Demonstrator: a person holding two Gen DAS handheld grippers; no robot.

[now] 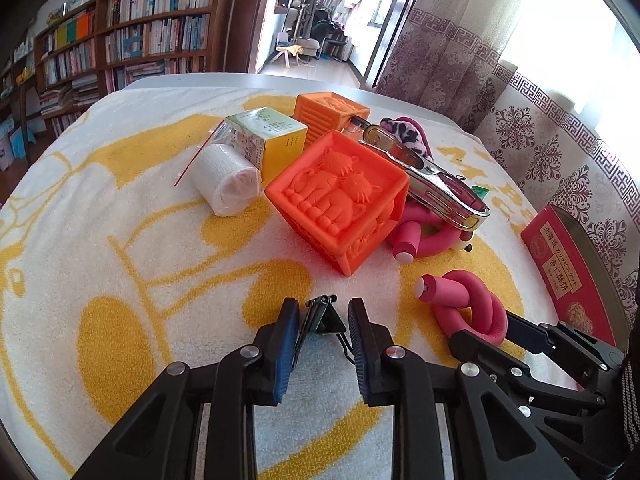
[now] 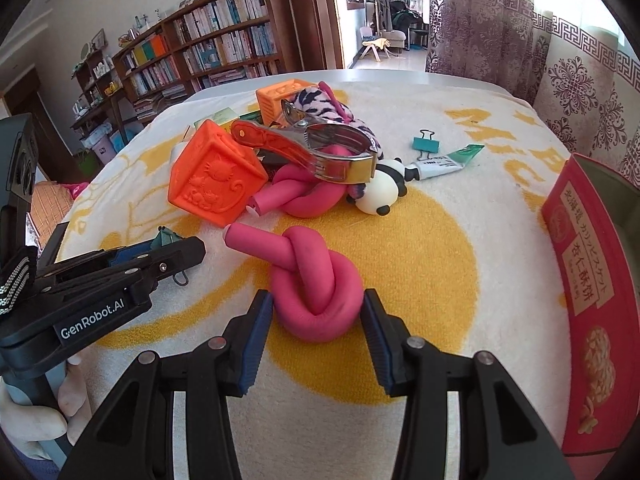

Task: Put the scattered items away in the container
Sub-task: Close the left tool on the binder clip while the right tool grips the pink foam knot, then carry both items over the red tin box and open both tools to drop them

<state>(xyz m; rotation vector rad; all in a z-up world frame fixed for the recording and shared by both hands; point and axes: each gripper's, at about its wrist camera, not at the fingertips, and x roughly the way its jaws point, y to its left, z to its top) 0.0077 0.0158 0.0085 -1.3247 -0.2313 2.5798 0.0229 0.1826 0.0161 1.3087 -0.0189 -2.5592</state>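
Note:
My left gripper point(image 1: 323, 314) is open, its fingers on either side of a small dark green binder clip point(image 1: 322, 316) lying on the towel. My right gripper point(image 2: 318, 308) is open around a knotted pink foam roller point(image 2: 316, 288), also in the left wrist view point(image 1: 468, 304). The red container point(image 2: 580, 280) stands at the right edge, also in the left wrist view point(image 1: 560, 264). Ahead lie an orange cube point(image 1: 340, 200), a second orange cube point(image 1: 328, 114), a metal clamp point(image 2: 320, 148), a second pink roller point(image 2: 304, 196), a panda toy point(image 2: 380, 192), a tube point(image 2: 440, 164) and a teal binder clip point(image 2: 426, 144).
A yellow-green carton point(image 1: 272, 136) and a bagged bandage roll point(image 1: 228, 180) lie at the left of the pile. A pink spotted plush point(image 2: 332, 104) lies behind the clamp. A yellow-and-white towel point(image 1: 120, 240) covers the table. Bookshelves and curtains stand beyond.

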